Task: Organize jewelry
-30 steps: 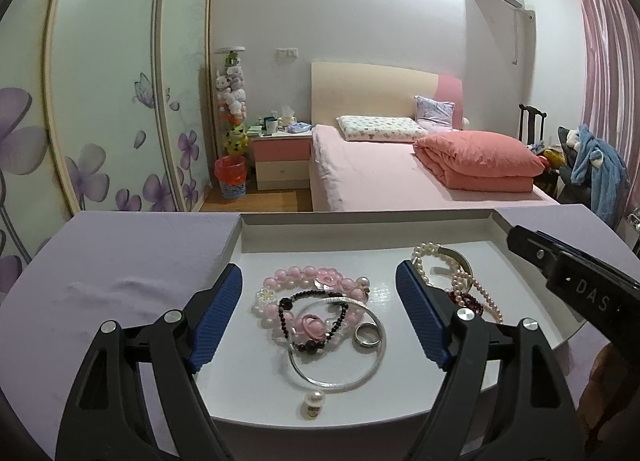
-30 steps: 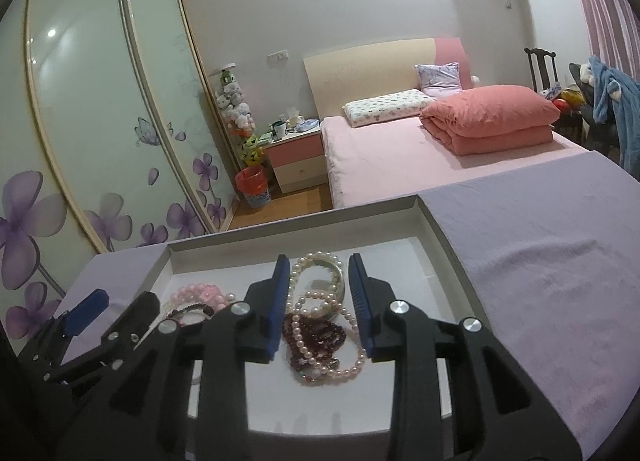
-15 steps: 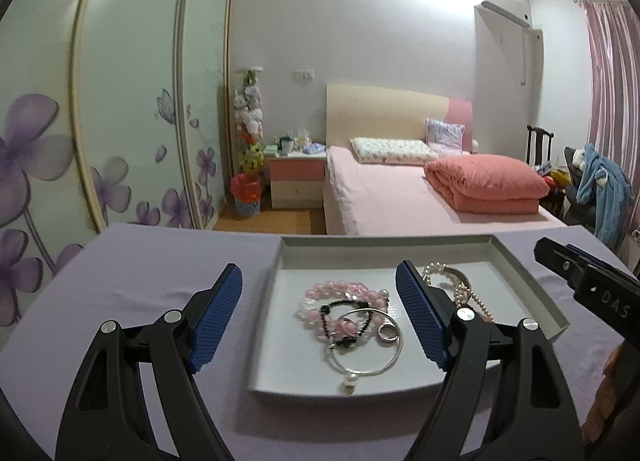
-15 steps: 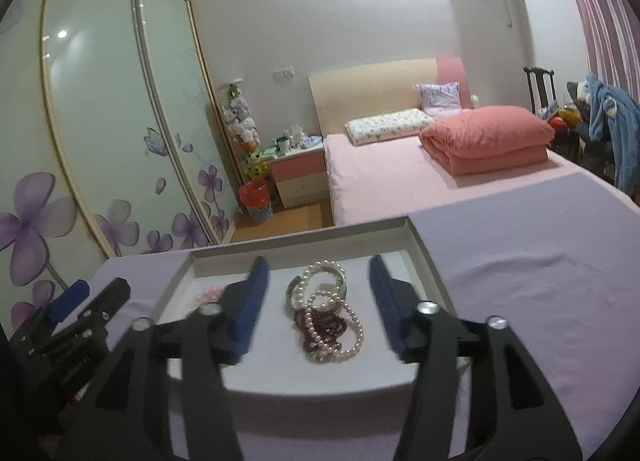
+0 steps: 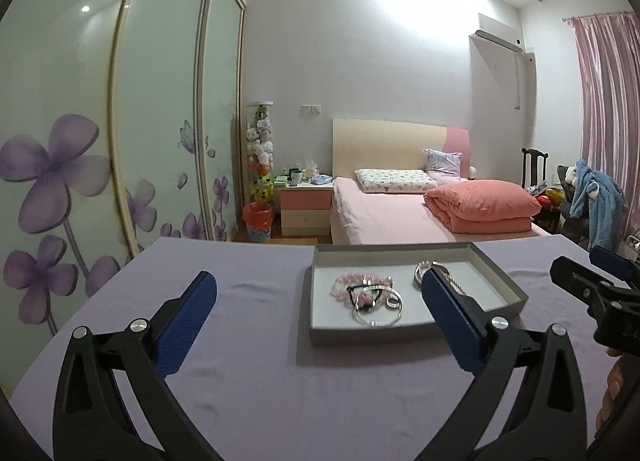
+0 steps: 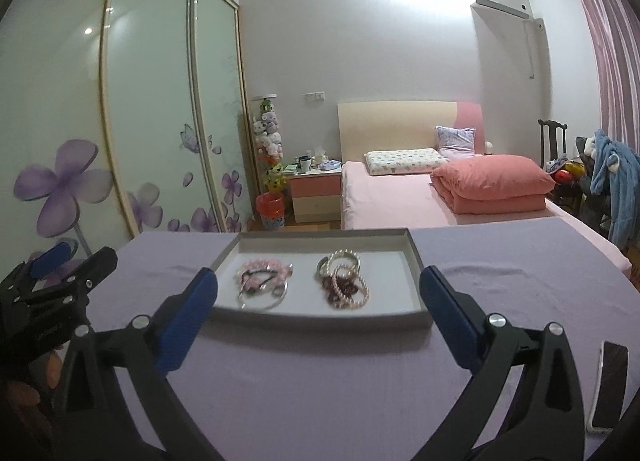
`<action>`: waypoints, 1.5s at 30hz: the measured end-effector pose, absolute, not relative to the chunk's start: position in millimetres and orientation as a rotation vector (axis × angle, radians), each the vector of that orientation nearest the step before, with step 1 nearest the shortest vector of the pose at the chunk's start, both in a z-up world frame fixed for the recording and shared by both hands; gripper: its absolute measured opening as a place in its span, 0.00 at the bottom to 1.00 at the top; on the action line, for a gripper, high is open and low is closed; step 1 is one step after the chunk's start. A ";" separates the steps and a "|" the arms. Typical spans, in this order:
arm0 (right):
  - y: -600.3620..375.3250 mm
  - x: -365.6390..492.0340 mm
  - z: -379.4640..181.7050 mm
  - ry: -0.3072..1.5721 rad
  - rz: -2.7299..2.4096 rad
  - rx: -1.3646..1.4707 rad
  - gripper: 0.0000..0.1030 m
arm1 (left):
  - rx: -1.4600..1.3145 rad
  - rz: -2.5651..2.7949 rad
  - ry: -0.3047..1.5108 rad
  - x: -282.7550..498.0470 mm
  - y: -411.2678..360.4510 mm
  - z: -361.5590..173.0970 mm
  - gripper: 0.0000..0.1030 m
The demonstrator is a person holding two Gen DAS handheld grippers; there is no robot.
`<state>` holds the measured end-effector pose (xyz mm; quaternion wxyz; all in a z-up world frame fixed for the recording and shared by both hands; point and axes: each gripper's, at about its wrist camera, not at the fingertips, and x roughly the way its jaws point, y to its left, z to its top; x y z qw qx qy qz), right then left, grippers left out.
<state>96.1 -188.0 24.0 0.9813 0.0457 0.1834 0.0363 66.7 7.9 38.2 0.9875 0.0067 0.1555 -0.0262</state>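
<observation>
The jewelry lies in two heaps inside the shallow white tray [image 6: 412, 257] at frame centre: pink beads [image 6: 262, 267] left, pearl strands [image 6: 346, 281] right. Both the right gripper [image 6: 318, 301] and left gripper [image 5: 320, 307] gape wide, empty, over purple cloth [image 6: 320, 373].

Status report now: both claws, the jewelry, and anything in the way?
Left claw open, empty. Right claw open, empty. Jewelry in tray: pink bead pile left, pearl pile right. Phone on cloth, clear of tray.
</observation>
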 end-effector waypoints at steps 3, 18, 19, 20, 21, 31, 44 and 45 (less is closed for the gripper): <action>-184.6 79.9 20.9 0.384 0.074 0.082 0.96 | 0.004 -0.042 0.321 54.9 9.6 31.6 0.98; -178.9 22.1 7.4 0.326 0.005 0.036 0.96 | 0.028 -0.011 0.286 8.1 3.7 17.0 0.98; -179.0 19.1 6.3 0.320 0.000 0.034 0.96 | 0.026 -0.011 0.285 3.8 2.9 15.7 0.98; -177.9 17.8 5.6 0.315 -0.003 0.032 0.96 | 0.023 -0.011 0.284 1.2 2.9 15.1 0.98; -178.9 15.3 4.4 0.310 -0.006 0.032 0.96 | 0.020 -0.013 0.283 -1.6 3.1 14.3 0.98; -186.5 3.4 -3.6 0.278 -0.020 0.063 0.96 | 0.000 -0.018 0.278 -17.6 3.1 5.8 0.98; -189.9 2.1 -8.3 0.284 -0.023 0.065 0.96 | -0.010 -0.004 0.285 -18.3 5.8 4.5 0.98; -189.6 2.4 -8.4 0.285 -0.023 0.065 0.96 | -0.011 -0.004 0.286 -18.4 5.8 4.4 0.98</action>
